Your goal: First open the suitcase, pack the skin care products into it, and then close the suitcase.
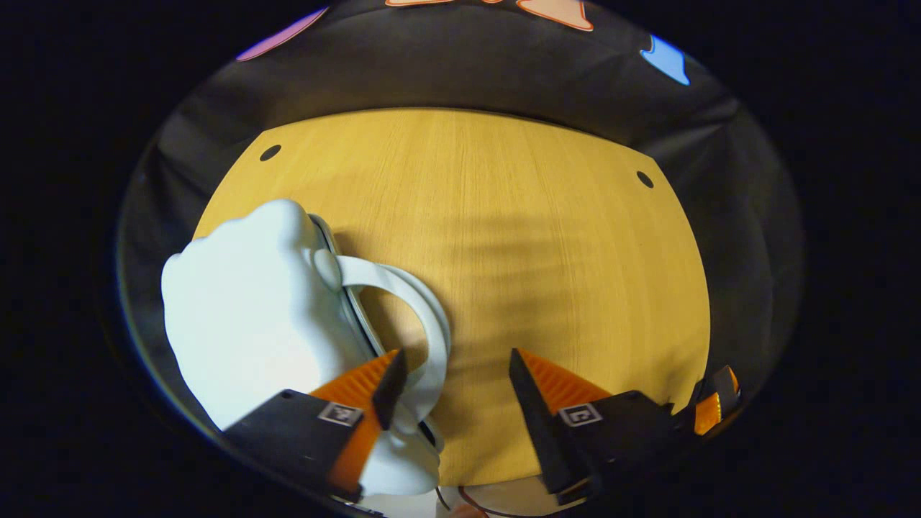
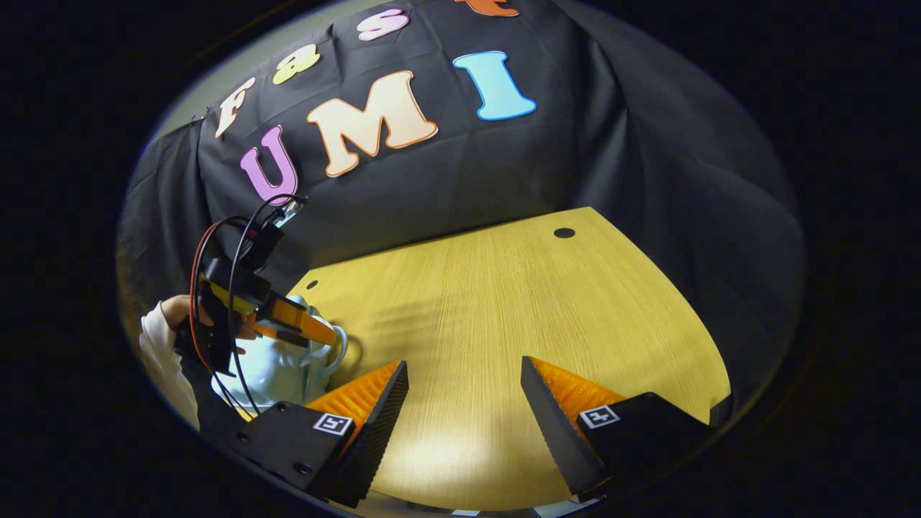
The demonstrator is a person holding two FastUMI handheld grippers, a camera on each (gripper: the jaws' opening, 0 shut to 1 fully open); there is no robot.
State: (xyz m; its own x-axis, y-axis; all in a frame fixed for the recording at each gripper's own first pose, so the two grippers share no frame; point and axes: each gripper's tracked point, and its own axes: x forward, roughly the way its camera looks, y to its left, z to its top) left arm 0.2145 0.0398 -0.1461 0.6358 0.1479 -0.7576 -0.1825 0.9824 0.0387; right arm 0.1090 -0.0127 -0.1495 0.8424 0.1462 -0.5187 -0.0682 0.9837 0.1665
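A small pale rounded suitcase (image 1: pixel 245 316) sits at the table's left edge, with a thin metal seam along its side and a white loop handle (image 1: pixel 432 309). My left gripper (image 1: pixel 455 370) is open just above it. The handle's arc lies between the fingers, close to the left one. In the right gripper view the suitcase (image 2: pixel 277 370) is at the far left, with the left gripper (image 2: pixel 302 327) over its handle end and a hand (image 2: pixel 176 313) holding it. My right gripper (image 2: pixel 464 368) is open over bare table, holding nothing.
The wooden table (image 1: pixel 532 237) has small round holes near its far corners (image 1: pixel 645 179) (image 2: pixel 564 232). The black cloth wall stands close behind and around it. Red and black cables (image 2: pixel 216 273) loop up from the left gripper.
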